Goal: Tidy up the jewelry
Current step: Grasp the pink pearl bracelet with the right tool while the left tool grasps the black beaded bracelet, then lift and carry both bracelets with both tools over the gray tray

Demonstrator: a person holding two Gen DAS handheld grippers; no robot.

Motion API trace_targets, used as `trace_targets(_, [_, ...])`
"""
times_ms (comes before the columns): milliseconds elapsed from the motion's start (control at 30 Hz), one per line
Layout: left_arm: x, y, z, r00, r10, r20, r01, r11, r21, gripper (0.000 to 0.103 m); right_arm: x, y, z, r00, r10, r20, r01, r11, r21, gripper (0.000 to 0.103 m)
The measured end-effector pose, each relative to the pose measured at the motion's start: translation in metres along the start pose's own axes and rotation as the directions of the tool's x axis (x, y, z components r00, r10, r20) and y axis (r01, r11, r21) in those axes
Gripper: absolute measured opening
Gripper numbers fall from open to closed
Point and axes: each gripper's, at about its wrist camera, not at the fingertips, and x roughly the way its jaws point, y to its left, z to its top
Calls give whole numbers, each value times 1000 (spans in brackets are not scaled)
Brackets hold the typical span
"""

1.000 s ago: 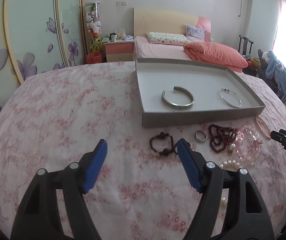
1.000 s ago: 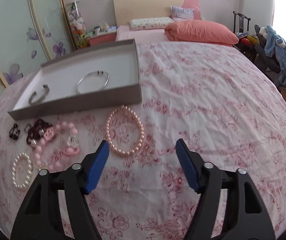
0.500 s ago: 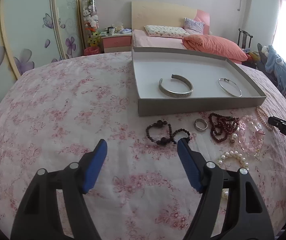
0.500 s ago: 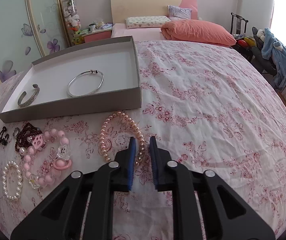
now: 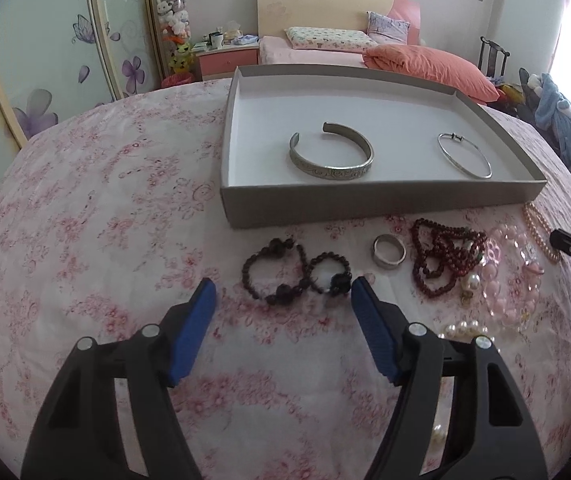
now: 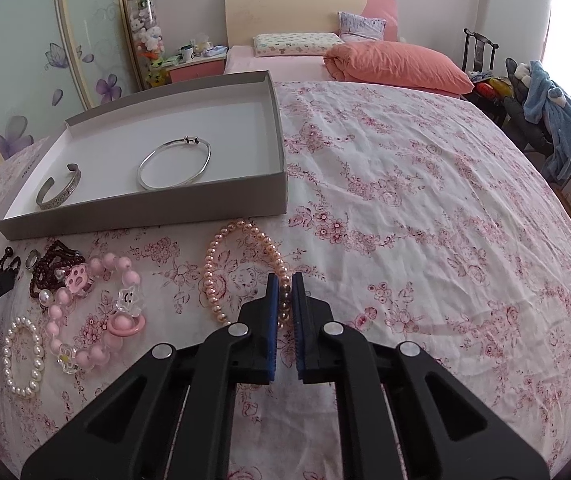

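A grey box (image 5: pixel 365 204) (image 6: pixel 145 216) on the floral cloth holds a wide silver cuff (image 5: pixel 331 156) (image 6: pixel 58 192) and a thin silver bangle (image 5: pixel 464 155) (image 6: pixel 174 163). In front of it lie dark bead bracelets (image 5: pixel 295 270), a silver ring (image 5: pixel 389 251), dark red beads (image 5: pixel 443 254) (image 6: pixel 51 264), a pink bead bracelet (image 6: pixel 97 312) and a white pearl bracelet (image 6: pixel 23 356). My left gripper (image 5: pixel 283 292) is open just before the dark bracelets. My right gripper (image 6: pixel 284 286) is shut on the near side of the pink pearl bracelet (image 6: pixel 241 268).
A bed with an orange duvet (image 6: pixel 397 66) stands behind the table. A nightstand (image 5: pixel 227 60) and painted wardrobe doors (image 5: pixel 45 52) are at the back left. A chair with blue clothing (image 6: pixel 549 116) stands at the right.
My right gripper has closed on the pink pearl bracelet. My left gripper has moved forward toward the dark bead bracelets and stays open.
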Motion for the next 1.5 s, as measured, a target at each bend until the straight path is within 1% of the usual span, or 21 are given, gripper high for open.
trace_targets(67, [2,-2,4,1000,-12,0,12,1000,-11,66,0,0,0,1000,0,0,0,1000,0,8])
trace_targets(100, [3,-4,5,1000,-15,2,15,1000,-13,63,0,0,0,1000,1,0,-1,1000,1,8])
trace_targets(133, [3,-5,6,1000,-11,5,12,1000,-13,55,0,-1,0,1000,3,0,-3,1000,3,8])
trace_targets(167, [4,-6,6,1000,9,12,-8,1000,-6,50,0,-1,0,1000,5,0,-5,1000,4,8])
trace_targets(200, [4,-6,6,999,27,19,-27,1000,1,40,0,-1,0,1000,6,-1,-6,1000,5,8])
trace_targets(233, [4,-5,7,999,27,23,-27,1000,0,30,0,-1,1,1000,7,-1,-7,1000,6,8])
trace_targets(300, [2,1,6,1000,22,22,-22,1000,-19,21,0,-1,1,1000,9,-1,-8,1000,7,8])
trace_targets(333, [1,5,6,1000,13,21,-13,1000,-29,18,0,-1,1,1000,9,-1,-9,1000,7,8])
trace_targets(433, [-3,17,1,1000,4,24,-3,999,-42,15,0,-1,1,1000,10,-1,-10,1000,8,8])
trace_targets(567, [-7,30,-7,999,-23,38,24,999,-41,15,0,-1,1,1000,12,-1,-12,1000,10,8])
trace_targets(667, [-7,30,-8,999,-31,38,33,998,-47,15,0,-1,1,1000,11,-1,-11,1000,10,8])
trace_targets(767, [-7,27,-8,999,-22,35,23,999,-36,15,0,-1,1,1000,11,-2,-11,1000,10,8])
trace_targets(900, [-6,26,-7,999,-24,35,25,999,-38,18,0,-1,1,1000,11,-2,-11,1000,10,8])
trace_targets(1167, [-6,25,-7,999,-17,34,19,999,-32,18,0,-1,1,1000,12,-2,-12,1000,11,8])
trace_targets(1367, [-6,25,-7,999,-13,36,14,999,-31,13,-1,-3,1,1000,28,1,-28,999,16,7])
trace_targets(1400, [-6,25,-7,999,-11,38,12,999,-31,13,-3,-3,1,999,34,8,-35,999,18,7])
trace_targets(1467, [-8,27,-9,999,-16,42,17,999,-41,12,-14,-1,-1,997,46,57,-47,999,16,7])
trace_targets(1500, [-11,28,-10,999,-29,46,32,998,-52,11,-20,1,-2,995,62,79,-63,998,13,7])
